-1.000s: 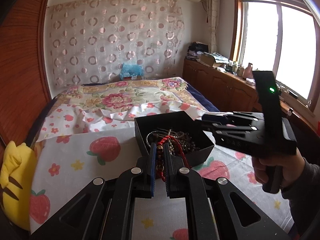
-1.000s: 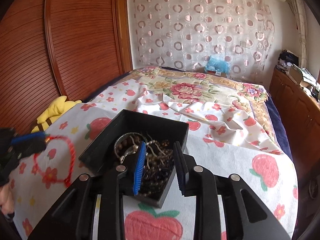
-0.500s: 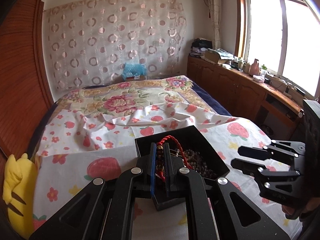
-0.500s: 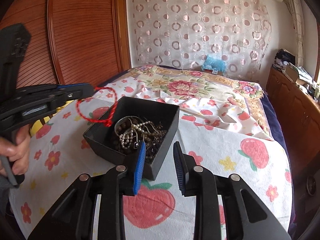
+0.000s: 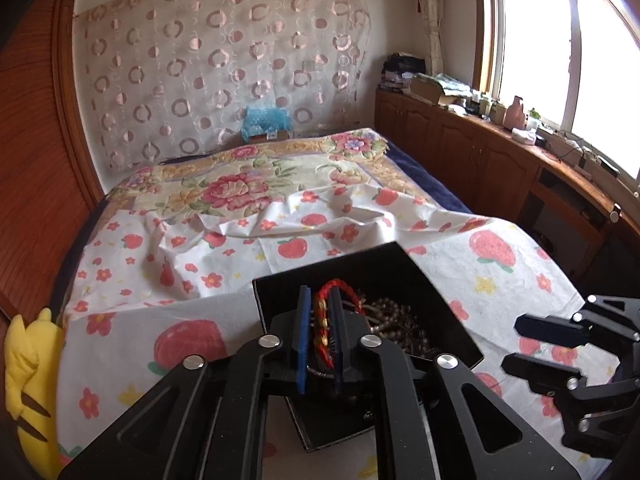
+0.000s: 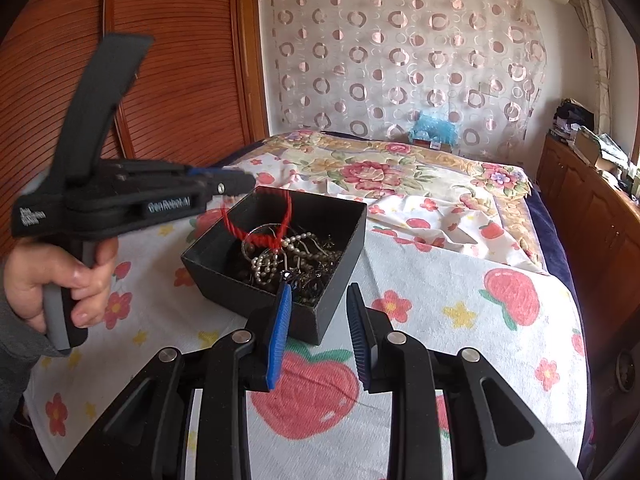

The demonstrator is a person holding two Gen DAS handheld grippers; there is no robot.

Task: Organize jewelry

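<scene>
While pinched between the closed pads of the left gripper, red braided cord bracelet dangling as a loop over black box heaped with pearl and dark bead strands. Right gripper jaws apart, near box corner, on strawberry-print sheet.

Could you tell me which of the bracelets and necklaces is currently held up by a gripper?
The red cord bracelet: the left gripper pinches it over the black box, while the pearls lie inside.

Both cams ride low behind their own gripper, facing down the bed toward the curtain; both catch the black box up close.
</scene>
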